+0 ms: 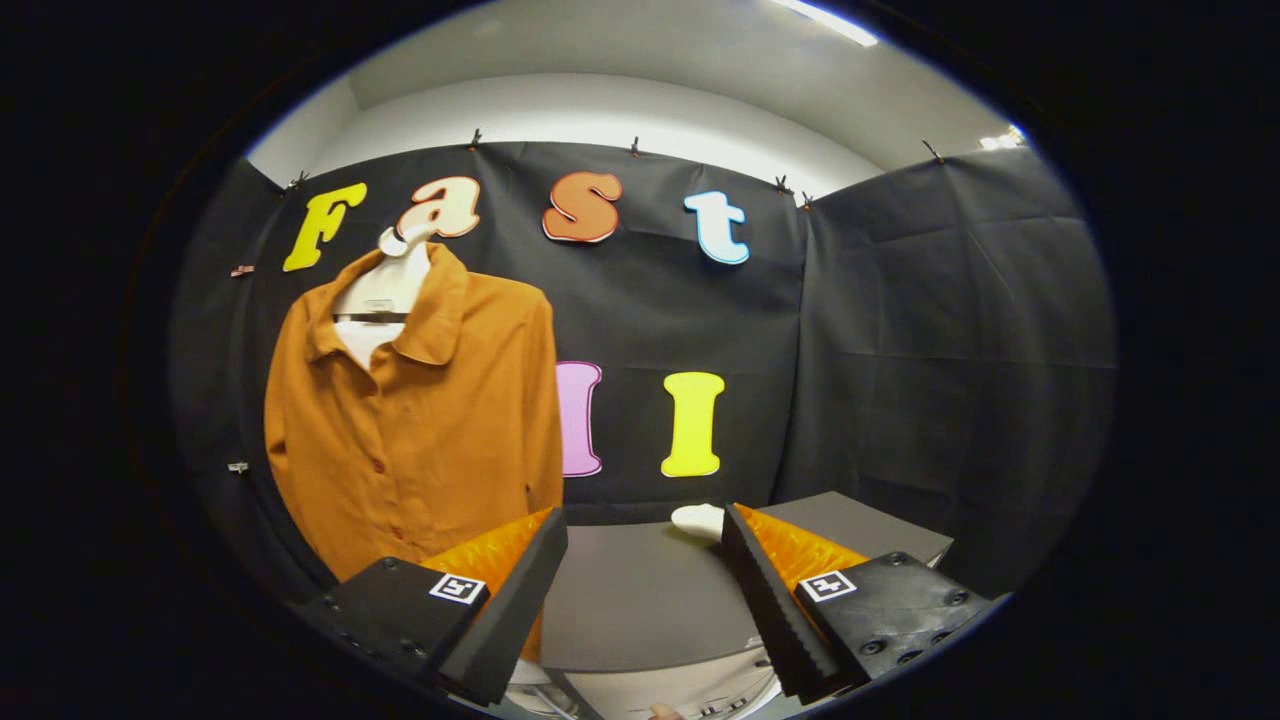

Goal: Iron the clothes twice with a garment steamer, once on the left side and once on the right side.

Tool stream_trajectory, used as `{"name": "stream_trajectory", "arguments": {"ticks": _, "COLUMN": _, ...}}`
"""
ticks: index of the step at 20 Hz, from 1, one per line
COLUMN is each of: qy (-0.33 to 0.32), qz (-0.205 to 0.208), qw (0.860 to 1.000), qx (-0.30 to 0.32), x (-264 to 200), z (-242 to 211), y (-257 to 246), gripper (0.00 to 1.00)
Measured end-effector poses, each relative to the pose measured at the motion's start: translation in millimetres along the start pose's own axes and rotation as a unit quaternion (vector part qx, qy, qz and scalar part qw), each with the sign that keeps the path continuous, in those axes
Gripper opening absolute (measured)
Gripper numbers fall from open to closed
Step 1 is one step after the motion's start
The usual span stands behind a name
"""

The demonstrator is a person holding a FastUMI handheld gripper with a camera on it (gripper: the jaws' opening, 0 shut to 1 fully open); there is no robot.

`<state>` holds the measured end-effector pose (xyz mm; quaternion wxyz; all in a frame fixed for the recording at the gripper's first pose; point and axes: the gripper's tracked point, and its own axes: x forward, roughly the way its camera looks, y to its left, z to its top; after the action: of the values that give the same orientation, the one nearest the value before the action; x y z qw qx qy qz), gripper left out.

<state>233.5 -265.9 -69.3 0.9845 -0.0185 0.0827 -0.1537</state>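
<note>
An orange button-up shirt (415,420) hangs on a white hanger (385,285) against the booth's black wall, above and beyond my left finger. My gripper (645,530) is open, its fingers wide apart with nothing between them. Just past the tip of the right finger lies a small white object (698,519) on the grey tabletop (630,590); whether it is the steamer I cannot tell. The shirt's lower hem is hidden behind the left finger.
A white appliance top (660,692) shows below the fingers, close to me, with a fingertip of a hand at its near rim. The grey table runs to a corner on the right, with black cloth walls behind and to the right.
</note>
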Motion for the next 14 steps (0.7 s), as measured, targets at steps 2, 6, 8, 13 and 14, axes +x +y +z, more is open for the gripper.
{"name": "stream_trajectory", "arguments": {"ticks": 2, "qy": 0.019, "qz": -0.007, "qw": 1.000, "qx": -0.001, "x": 24.6, "z": -10.4, "y": -20.9, "gripper": 0.98}}
{"name": "stream_trajectory", "arguments": {"ticks": 6, "qy": 0.061, "qz": -0.009, "qw": 0.998, "qx": 0.009, "x": 67.9, "z": -35.2, "y": -57.8, "gripper": 0.98}}
{"name": "stream_trajectory", "arguments": {"ticks": 8, "qy": 0.089, "qz": -0.006, "qw": 0.996, "qx": 0.010, "x": 86.8, "z": -54.1, "y": -70.0, "gripper": 0.98}}
{"name": "stream_trajectory", "arguments": {"ticks": 13, "qy": 0.173, "qz": 0.012, "qw": 0.985, "qx": 0.004, "x": 118.3, "z": -107.2, "y": -88.5, "gripper": 0.99}}
{"name": "stream_trajectory", "arguments": {"ticks": 14, "qy": 0.184, "qz": 0.013, "qw": 0.983, "qx": 0.009, "x": 124.0, "z": -115.0, "y": -91.7, "gripper": 0.99}}
